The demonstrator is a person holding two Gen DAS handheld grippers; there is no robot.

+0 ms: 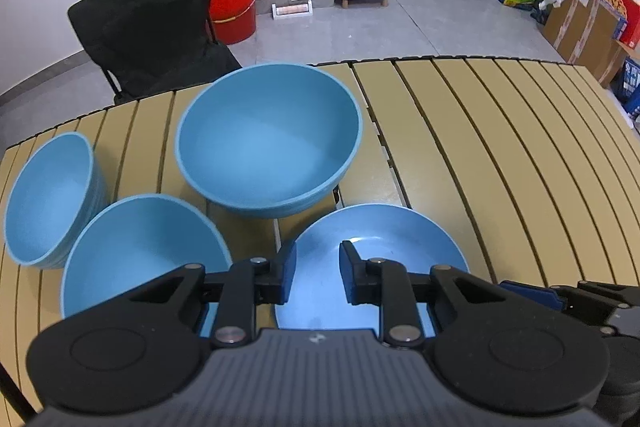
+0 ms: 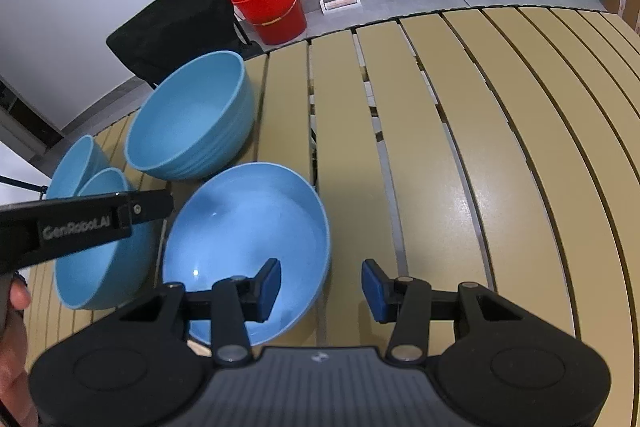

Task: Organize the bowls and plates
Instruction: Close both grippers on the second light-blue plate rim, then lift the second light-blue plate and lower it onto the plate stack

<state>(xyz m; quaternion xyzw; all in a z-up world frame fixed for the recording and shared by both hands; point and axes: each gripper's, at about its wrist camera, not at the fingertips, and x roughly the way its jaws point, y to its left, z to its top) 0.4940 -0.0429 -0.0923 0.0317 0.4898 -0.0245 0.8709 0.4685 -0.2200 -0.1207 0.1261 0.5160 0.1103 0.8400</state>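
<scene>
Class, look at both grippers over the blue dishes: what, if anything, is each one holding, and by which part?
Nothing is held. The left gripper and right gripper both straddle the rim of the shallow blue plate, pads not yet pressing on it.

My two views are bright and evenly lit — soft shadows sit under the bowls. A small white glare spot shines on the plate, and the table slats gleam at right. Fisheye bends the slats and darkens the frame corners — focus stays sharp.
</scene>
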